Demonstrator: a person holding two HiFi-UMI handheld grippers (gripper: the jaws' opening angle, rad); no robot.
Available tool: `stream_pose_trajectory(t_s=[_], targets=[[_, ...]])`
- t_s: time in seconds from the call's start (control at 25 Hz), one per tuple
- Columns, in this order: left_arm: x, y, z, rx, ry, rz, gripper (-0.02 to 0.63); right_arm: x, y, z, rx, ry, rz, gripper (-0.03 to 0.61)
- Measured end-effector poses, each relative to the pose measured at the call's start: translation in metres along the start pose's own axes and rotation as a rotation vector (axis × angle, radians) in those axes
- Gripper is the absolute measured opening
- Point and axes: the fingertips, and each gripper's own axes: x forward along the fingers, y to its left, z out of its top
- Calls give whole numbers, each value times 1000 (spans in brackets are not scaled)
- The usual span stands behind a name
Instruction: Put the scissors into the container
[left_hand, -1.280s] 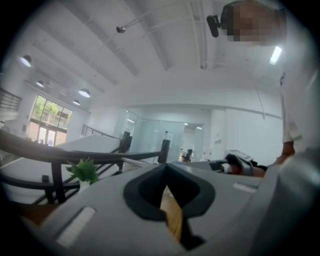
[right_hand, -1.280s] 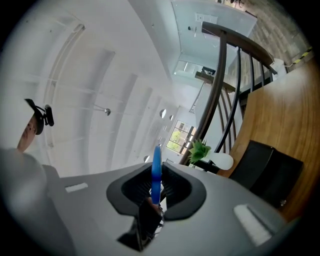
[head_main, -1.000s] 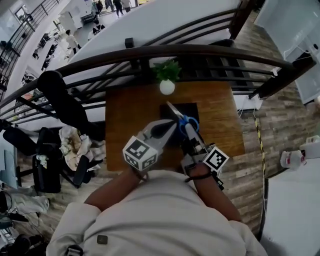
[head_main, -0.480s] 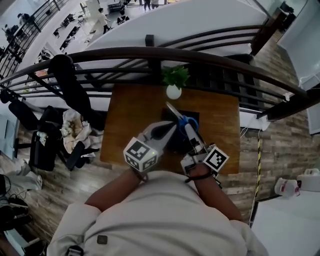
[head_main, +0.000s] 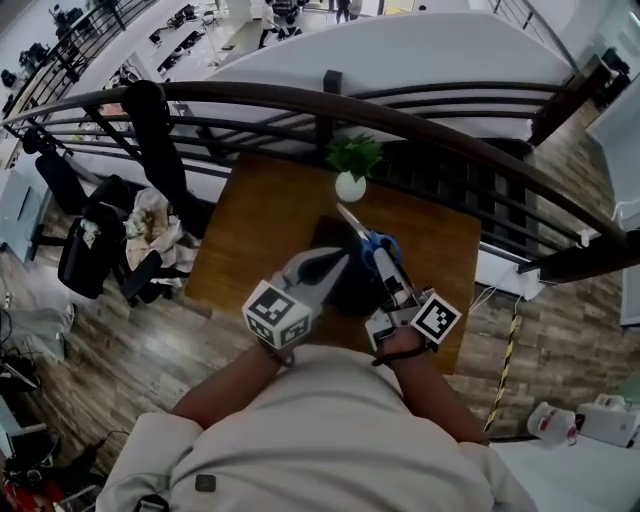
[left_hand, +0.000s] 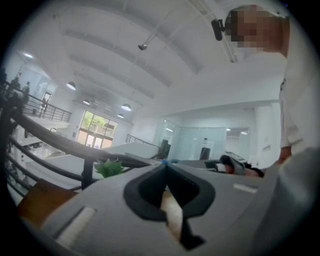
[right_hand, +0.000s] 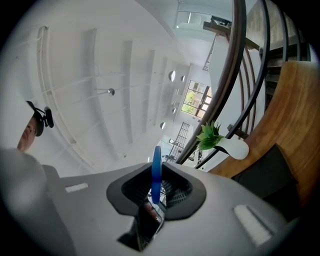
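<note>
The scissors (head_main: 376, 243) have blue handles and steel blades that point up and away toward the plant. My right gripper (head_main: 385, 268) is shut on them; in the right gripper view a blue handle loop (right_hand: 156, 170) stands edge-on between the jaws. They hang over the black container (head_main: 328, 234), a dark square box on the wooden table (head_main: 260, 220); it also shows at lower right in the right gripper view (right_hand: 265, 172). My left gripper (head_main: 335, 262) is beside the right one, over the container's left part, shut with nothing in it (left_hand: 166, 167).
A small green plant in a round white pot (head_main: 351, 172) stands at the table's far edge, right behind the container. A dark curved railing (head_main: 420, 115) runs along the far side. An office chair and clutter (head_main: 110, 250) sit on the floor to the left.
The head view has swung, so the table and railing now sit tilted in the picture. Both grippers and the scissors keep the same place over the container.
</note>
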Motion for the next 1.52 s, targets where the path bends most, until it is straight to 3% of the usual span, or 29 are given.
stream_pose_trajectory(t_s=[0.56,0.88,1.52], targets=[[15,29,-36,-9,62,153,5,-18,-63,0,89,147,14,57],[25,49,-82,-51,142,160,5,-30,-114,-17,146,191,-45,57],[5,101,-184,-124,335,147,5,-30,-199,-106,233,343,-132,57]])
